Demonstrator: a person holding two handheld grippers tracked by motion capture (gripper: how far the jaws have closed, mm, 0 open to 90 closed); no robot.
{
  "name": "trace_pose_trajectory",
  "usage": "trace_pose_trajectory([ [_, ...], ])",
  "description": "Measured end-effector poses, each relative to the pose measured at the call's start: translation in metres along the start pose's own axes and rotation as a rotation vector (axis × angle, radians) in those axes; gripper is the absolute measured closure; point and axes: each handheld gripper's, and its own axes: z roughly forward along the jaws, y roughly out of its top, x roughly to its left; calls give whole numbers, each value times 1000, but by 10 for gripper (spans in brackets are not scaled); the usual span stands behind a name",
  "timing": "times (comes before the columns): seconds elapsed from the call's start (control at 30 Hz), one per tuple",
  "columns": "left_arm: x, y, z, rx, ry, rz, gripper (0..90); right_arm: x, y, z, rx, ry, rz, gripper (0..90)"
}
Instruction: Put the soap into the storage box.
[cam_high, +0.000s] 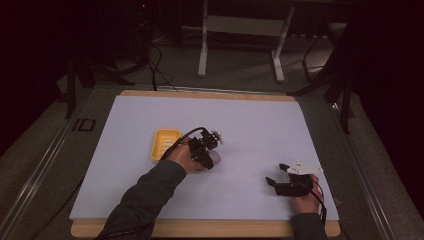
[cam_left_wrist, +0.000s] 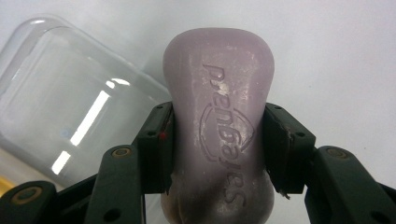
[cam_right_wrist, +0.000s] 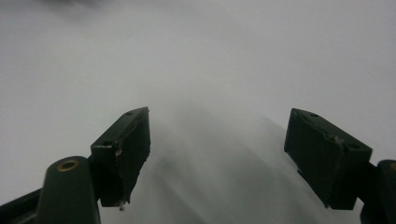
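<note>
The surface (cam_high: 250, 120) under my work is the biggest thing here, a pale sheet over a wooden board that peeks out at the near and far edges, with dim floor and a table frame beyond it. On that sheet, left of the middle, sits a yellow soap dish (cam_high: 164, 144), ridged inside, close to my left hand. In the left gripper view a clear plastic lid (cam_left_wrist: 70, 107) lies beside and behind what I hold, catching bright streaks of light; I cannot tell whether it touches the bar. My left gripper (cam_left_wrist: 218, 140) has its jaws clamped on a lilac soap bar (cam_left_wrist: 219, 121), one pad pressed flat on each long side near the waist, the embossed lettering facing the camera and the rounded end sticking out past the pads. From the high view the bar (cam_high: 214, 158) shows just right of the dish, near the middle of the sheet. My right gripper (cam_right_wrist: 217, 158) is well apart from all this, at the near right part of the sheet (cam_high: 280, 175), its jaws standing wide with nothing between them but blank sheet.
</note>
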Motion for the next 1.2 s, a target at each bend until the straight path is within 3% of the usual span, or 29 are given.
trace_pose_trajectory([
  [1.2, 30, -23, -20, -37, 29, -84, 495, 0, 0, 0, -2, -1, 0, 222],
])
